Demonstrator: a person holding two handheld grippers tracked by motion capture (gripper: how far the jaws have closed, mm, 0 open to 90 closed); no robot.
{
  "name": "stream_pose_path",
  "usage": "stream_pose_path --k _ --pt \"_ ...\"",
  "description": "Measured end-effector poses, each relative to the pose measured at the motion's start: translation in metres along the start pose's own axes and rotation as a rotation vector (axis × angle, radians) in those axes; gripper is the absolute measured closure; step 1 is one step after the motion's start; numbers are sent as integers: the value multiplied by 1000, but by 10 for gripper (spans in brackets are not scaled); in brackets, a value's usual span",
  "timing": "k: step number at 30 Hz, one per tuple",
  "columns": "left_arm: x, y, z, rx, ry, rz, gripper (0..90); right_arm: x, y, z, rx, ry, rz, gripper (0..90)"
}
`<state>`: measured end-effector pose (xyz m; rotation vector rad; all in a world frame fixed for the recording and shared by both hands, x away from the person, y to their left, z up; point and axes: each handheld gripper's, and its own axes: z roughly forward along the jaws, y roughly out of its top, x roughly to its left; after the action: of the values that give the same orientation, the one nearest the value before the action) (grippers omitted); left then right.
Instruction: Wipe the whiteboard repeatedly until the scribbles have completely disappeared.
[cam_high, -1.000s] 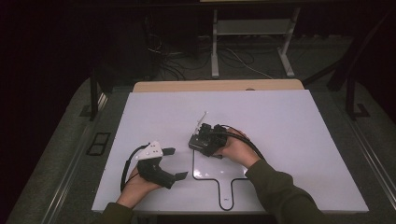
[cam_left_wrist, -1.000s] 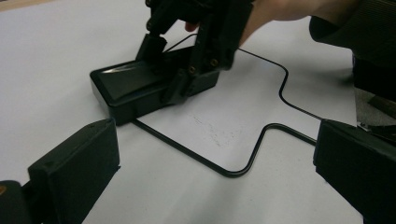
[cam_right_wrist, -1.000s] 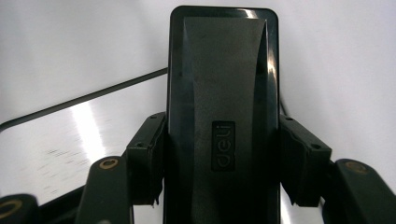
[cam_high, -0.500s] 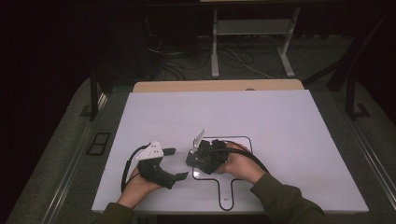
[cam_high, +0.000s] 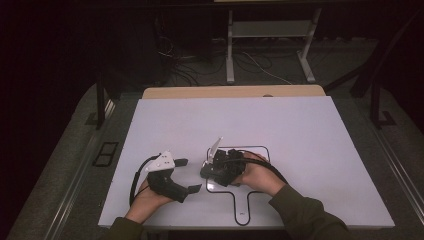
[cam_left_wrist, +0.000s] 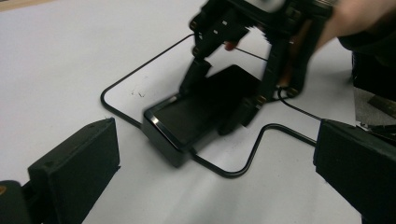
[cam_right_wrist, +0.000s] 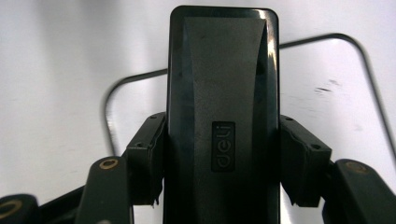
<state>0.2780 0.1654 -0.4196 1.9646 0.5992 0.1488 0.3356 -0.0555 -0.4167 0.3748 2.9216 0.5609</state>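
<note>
A black oblong block (cam_right_wrist: 224, 93) with "deli" on its top lies flat on the white table, across the left edge of a black outline (cam_high: 265, 150) drawn there. My right gripper (cam_right_wrist: 223, 158) is shut on it, one pad on each long side. From above, the right gripper (cam_high: 209, 170) points left at the table's front middle, the hand behind it. My left gripper (cam_high: 189, 175) rests just to its left, open and empty. Between its wide jaws in the left gripper view (cam_left_wrist: 217, 144) I see the block (cam_left_wrist: 187, 116) and the right gripper (cam_left_wrist: 217, 100) over it.
The white table top (cam_high: 300, 125) is bare apart from the paddle-shaped outline, whose handle (cam_high: 241, 205) runs toward the front edge. A wooden strip (cam_high: 235, 92) borders the far edge. Beyond lie dark floor, cables and a metal stand (cam_high: 270, 45).
The right hand has drawn the block a little toward the front edge and left, closer to the left gripper. The left gripper has stayed put.
</note>
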Motion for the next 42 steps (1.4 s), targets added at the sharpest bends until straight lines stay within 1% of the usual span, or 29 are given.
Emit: stream_pose_path --k 1,2,4,6,12,17,19,22,24,26,28,30,31,32,34,37,40,42 --pt "0 0 0 2 0 0 0 -4 0 0 1 -4 9 389" --pt "1 0 0 2 -3 9 0 -8 0 1 1 -5 17 389" --pt "1 0 0 1 -3 9 0 -15 -1 1 4 -10 32 389" --pt "1 0 0 2 -1 9 0 -22 0 2 1 -6 66 389" --pt "1 0 0 1 -2 11 0 -43 2 6 3 -23 108 389" --pt "1 0 0 -1 -2 11 0 -60 3 8 9 -53 143 389" --pt "1 0 0 0 -3 11 0 -66 3 9 7 -54 164 389" --pt "1 0 0 0 -2 13 0 -74 4 10 21 -84 176 389" --pt "1 0 0 0 -4 9 0 -80 4 11 22 -89 188 389" --pt "1 0 0 0 -5 9 0 -84 4 11 20 -84 205 389" --pt "1 0 0 0 -5 7 0 -86 4 12 26 -85 204 389" --pt "1 0 1 1 -5 8 0 -86 5 12 33 -96 189 389" --pt "2 0 1 1 -6 9 0 -84 7 12 28 -88 203 389" --pt "1 0 1 2 -5 9 0 -84 7 12 31 -93 188 388" --pt "1 0 1 1 -5 8 0 -81 8 12 27 -79 194 389" --pt "2 0 0 -1 -3 10 0 -74 11 12 29 -64 180 389" --pt "2 0 0 -2 -4 12 0 -67 13 12 38 -64 150 388" --pt "2 0 0 -1 -4 13 0 -66 14 12 45 -68 148 389"
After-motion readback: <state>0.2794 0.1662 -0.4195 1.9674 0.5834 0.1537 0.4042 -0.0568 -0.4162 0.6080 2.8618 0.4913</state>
